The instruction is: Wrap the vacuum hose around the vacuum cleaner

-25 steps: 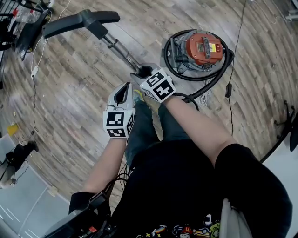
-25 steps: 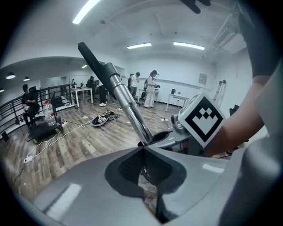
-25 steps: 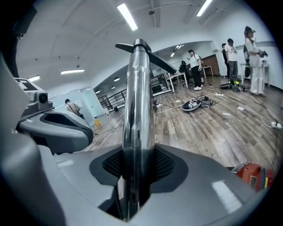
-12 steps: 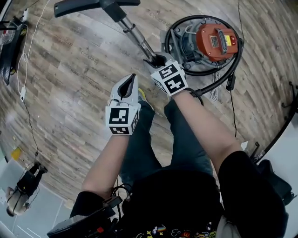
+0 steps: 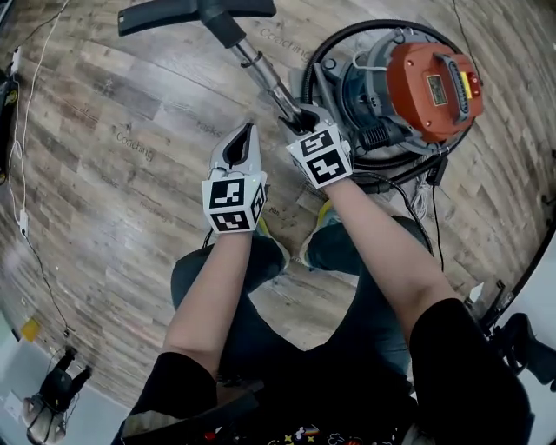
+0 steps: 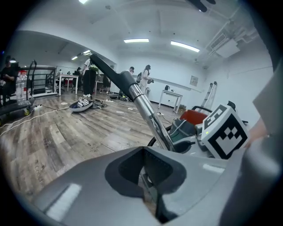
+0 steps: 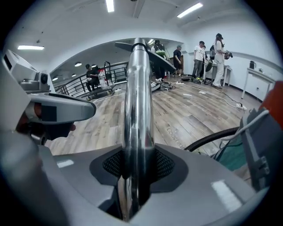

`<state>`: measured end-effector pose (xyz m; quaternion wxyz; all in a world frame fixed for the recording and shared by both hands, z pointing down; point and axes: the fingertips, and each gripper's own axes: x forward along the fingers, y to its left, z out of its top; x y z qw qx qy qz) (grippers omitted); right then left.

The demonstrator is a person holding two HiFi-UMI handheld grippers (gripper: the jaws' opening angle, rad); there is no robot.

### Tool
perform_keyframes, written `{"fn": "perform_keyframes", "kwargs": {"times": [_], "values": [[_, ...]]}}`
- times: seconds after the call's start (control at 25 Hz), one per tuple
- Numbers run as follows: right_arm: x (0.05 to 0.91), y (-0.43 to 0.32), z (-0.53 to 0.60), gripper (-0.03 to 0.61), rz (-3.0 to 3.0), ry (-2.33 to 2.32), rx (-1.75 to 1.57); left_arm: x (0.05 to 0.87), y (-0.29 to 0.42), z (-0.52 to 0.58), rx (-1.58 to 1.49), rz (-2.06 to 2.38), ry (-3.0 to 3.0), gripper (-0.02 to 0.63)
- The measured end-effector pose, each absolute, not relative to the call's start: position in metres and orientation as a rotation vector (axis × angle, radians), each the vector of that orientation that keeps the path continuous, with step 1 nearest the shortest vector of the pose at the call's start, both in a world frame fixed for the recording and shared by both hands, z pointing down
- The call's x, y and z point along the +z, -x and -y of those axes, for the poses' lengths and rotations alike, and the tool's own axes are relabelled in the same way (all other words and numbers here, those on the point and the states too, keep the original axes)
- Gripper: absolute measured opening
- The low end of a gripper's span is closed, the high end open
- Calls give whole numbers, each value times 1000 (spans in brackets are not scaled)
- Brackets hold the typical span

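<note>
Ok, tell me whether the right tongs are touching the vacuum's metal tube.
Touching. The right gripper view shows the metal tube running between the right tongs, with both pads pressed against its sides.

The right gripper (image 5: 294,116) clamps the wand (image 5: 261,74), which runs far and left to the black nozzle (image 5: 187,13) on the wood floor (image 5: 104,130). The left gripper (image 5: 249,130) hangs just left of it, tips together, empty. At far right stands the orange-topped vacuum (image 5: 430,83), with the black hose (image 5: 314,63) looped round it.
</note>
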<state>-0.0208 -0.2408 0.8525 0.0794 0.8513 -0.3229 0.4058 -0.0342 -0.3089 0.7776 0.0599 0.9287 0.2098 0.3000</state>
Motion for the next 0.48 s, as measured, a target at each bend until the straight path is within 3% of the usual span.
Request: {"fn": "perform_keyframes", "kwargs": {"times": [0.24, 0.48], "values": [[954, -16, 213, 163, 856, -2510, 1262, 864, 16, 297, 925, -643, -2782, 0], [1002, -34, 198, 163, 788, -2509, 1286, 903, 8, 294, 914, -664, -2794, 0]]}}
